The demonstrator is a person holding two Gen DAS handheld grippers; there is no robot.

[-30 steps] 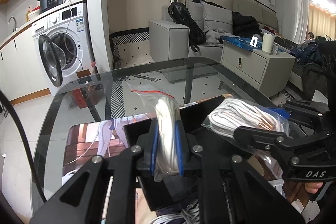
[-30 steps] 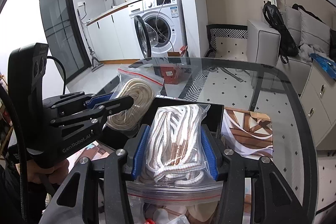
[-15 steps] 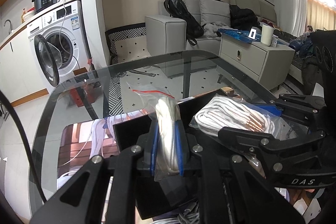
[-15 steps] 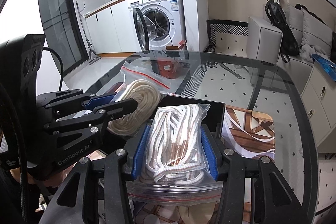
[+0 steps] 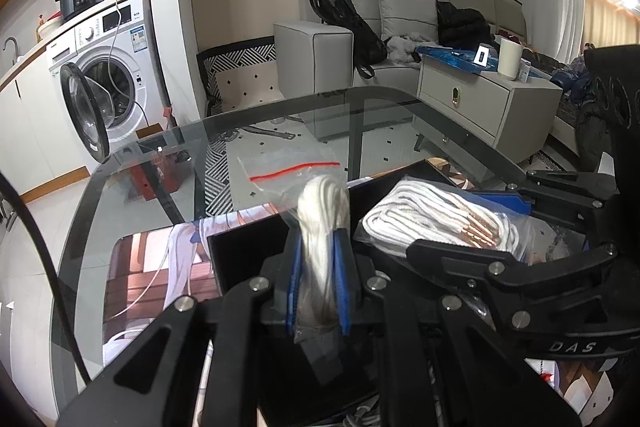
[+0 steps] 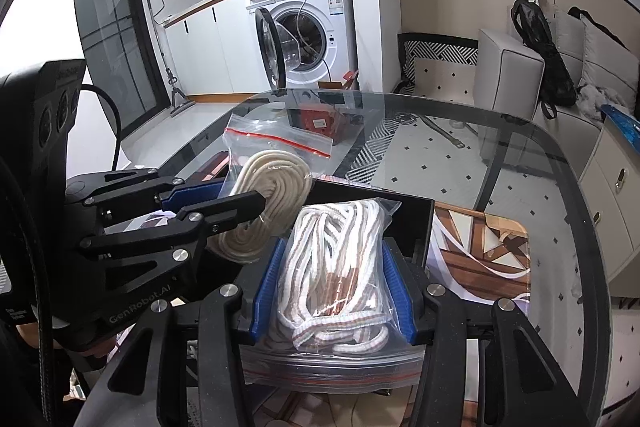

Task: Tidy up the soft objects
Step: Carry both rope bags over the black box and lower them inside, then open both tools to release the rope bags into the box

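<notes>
My left gripper [image 5: 318,247] is shut on a clear zip bag holding a cream rope coil [image 5: 323,211]; the same coil bag [image 6: 264,203] and left gripper [image 6: 224,199] show at the left of the right wrist view. My right gripper [image 6: 336,267] is shut on a zip bag of white and brown cord [image 6: 336,259]; that bag [image 5: 440,223] and the right gripper [image 5: 480,227] show at the right of the left wrist view. Both bags hang side by side over a black box [image 6: 416,223] on the glass table [image 6: 500,131].
Patterned mats [image 6: 480,259] lie on the glass under and beside the box. More cords lie low in the box. Beyond the table stand a washing machine [image 6: 308,27] with its door open, a grey sofa [image 5: 320,55] and a white drawer unit [image 5: 480,99].
Both grippers have kept their bags and stayed close together over the box. The views have shifted slightly; the two bags sit a little lower and nearer the box.
</notes>
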